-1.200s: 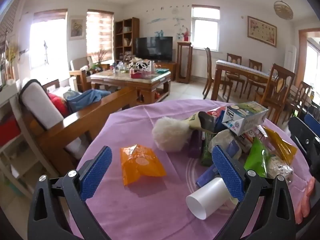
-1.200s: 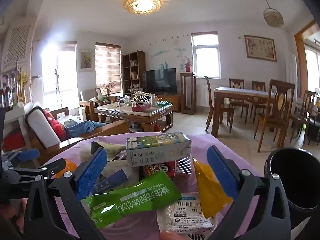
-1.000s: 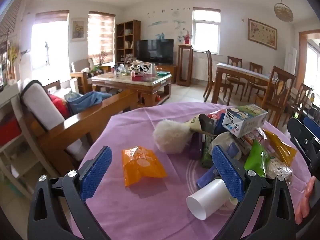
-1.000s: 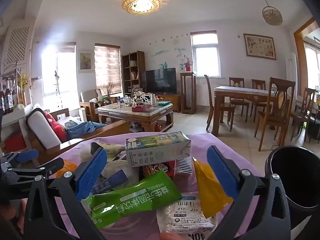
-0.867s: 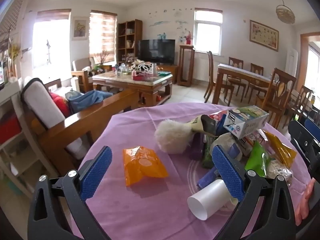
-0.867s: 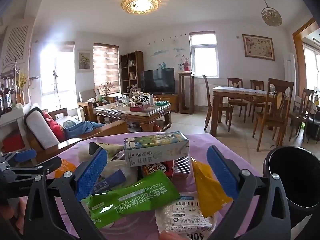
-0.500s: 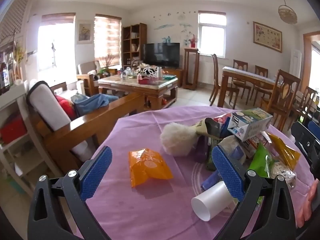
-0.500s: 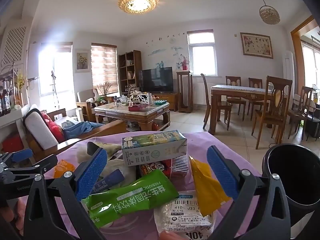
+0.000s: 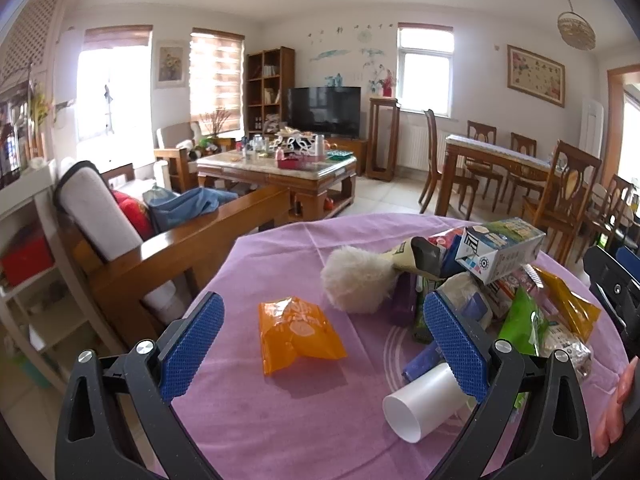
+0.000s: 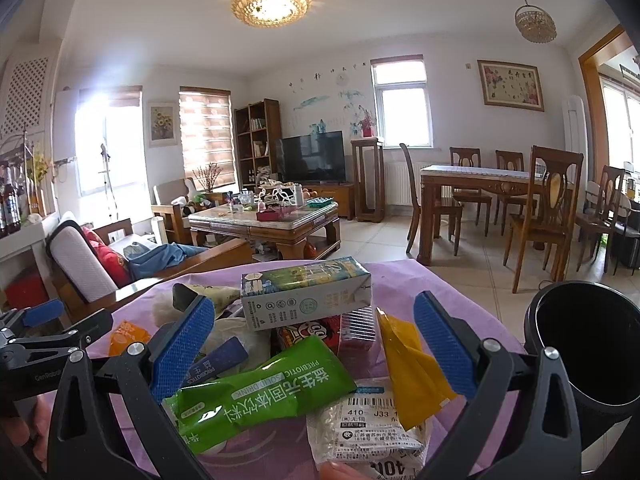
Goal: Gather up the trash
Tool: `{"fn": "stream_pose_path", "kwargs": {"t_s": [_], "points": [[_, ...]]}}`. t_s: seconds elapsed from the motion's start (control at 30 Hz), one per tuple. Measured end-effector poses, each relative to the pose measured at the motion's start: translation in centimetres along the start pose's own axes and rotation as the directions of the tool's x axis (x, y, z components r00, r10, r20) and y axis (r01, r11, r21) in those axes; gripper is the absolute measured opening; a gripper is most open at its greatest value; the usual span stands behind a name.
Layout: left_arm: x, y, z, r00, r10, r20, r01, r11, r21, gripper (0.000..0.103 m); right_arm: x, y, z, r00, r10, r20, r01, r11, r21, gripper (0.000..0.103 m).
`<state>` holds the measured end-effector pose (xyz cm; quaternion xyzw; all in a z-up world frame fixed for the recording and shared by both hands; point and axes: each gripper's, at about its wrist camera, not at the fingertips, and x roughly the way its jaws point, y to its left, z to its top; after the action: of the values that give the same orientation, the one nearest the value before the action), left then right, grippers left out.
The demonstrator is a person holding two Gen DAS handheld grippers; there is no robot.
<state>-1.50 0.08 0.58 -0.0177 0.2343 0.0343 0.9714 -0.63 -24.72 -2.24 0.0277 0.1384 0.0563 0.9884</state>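
left gripper: jaws wide, above orange snack packet | right gripper: jaws wide, level over green drink sachet

The paper cup is half hidden behind a blue finger pad. The black bin runs off the right edge. The white labelled packet is cut by the bottom edge. Wrappers under the milk carton are mostly covered, and their print is unreadable.
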Motion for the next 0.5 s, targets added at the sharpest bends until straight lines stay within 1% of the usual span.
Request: {"fn": "stream_pose_path", "kwargs": {"t_s": [0.5], "points": [[0.04,0.04,0.06,1.0,0.001,0.002,-0.001,1.0,0.001,0.098,0.07,-0.06,-0.19,1.0,0.0,-0.003,0.0,1.0,0.008,0.098]]}}
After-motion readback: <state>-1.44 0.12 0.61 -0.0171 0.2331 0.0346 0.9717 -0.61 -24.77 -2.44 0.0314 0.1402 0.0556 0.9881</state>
